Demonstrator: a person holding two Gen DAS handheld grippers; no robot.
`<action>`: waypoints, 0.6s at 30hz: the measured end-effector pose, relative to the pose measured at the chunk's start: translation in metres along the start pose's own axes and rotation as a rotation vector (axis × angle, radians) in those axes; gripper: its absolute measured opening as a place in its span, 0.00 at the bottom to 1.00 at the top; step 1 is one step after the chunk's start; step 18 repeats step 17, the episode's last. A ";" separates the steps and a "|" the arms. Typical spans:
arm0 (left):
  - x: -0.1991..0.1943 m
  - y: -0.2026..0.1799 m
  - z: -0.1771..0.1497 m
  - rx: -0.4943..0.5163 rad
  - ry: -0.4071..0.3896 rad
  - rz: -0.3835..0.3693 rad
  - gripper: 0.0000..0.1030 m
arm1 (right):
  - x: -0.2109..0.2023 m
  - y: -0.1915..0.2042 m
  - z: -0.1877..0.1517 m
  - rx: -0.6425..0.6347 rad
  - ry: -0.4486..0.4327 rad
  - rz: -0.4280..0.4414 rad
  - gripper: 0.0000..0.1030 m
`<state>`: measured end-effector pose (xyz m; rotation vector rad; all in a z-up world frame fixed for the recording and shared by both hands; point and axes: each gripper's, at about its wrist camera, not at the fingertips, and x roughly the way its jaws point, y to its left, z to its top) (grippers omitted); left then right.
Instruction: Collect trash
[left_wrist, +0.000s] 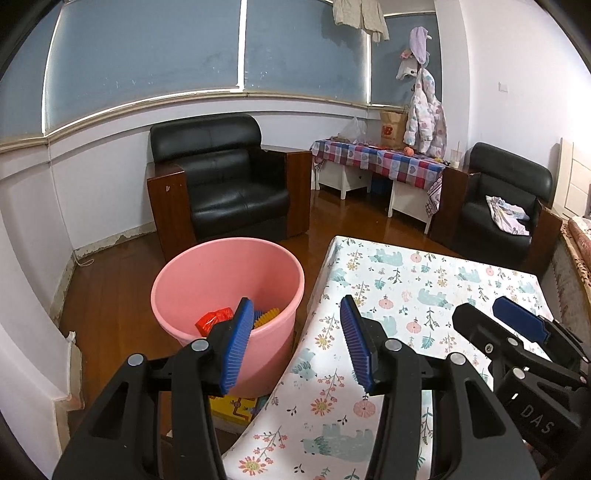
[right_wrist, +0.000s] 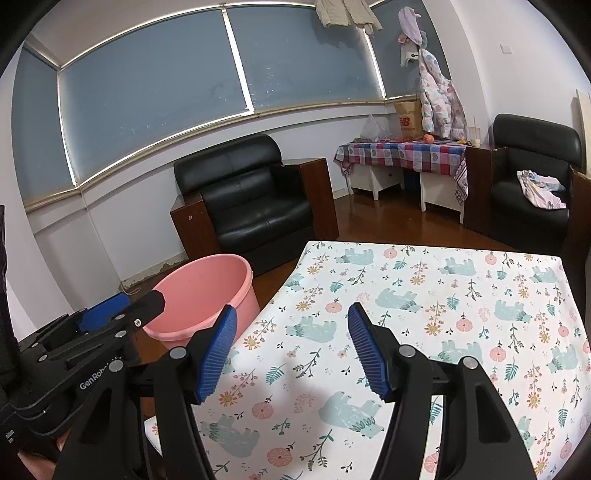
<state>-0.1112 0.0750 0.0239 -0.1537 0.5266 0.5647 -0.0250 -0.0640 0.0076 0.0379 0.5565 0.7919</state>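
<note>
We are holding both claws spread and empty above the desk (right_wrist: 424, 280): left claw (left_wrist: 291, 343), right claw (right_wrist: 291, 350). The bucket (left_wrist: 207, 273) is sitting on the floor left of the desk, nearer our left claw. Inside we are counting two scraps, perhaps: one red wrapper (left_wrist: 214, 319), one yellow piece (left_wrist: 267, 316), partly hidden. We are seeing no trash on the desk.

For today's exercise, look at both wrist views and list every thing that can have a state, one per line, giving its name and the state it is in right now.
Round pink plastic bucket: upright on the floor, uncovered, holding a red wrapper and a yellow item.
Table with bear-and-flower cloth: covered, no trash visible on it.
Left gripper: open, holding nothing.
Right gripper: open, holding nothing.
Window blinds: drawn down.
</note>
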 end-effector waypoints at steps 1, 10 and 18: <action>0.000 0.000 0.000 0.000 0.001 0.006 0.48 | 0.000 0.000 0.000 0.000 0.000 0.000 0.60; 0.002 -0.004 -0.001 0.017 -0.007 0.025 0.48 | 0.002 -0.006 -0.002 0.016 0.003 -0.003 0.60; 0.003 -0.007 0.000 0.024 0.005 0.020 0.48 | 0.003 -0.008 -0.003 0.019 0.004 -0.003 0.60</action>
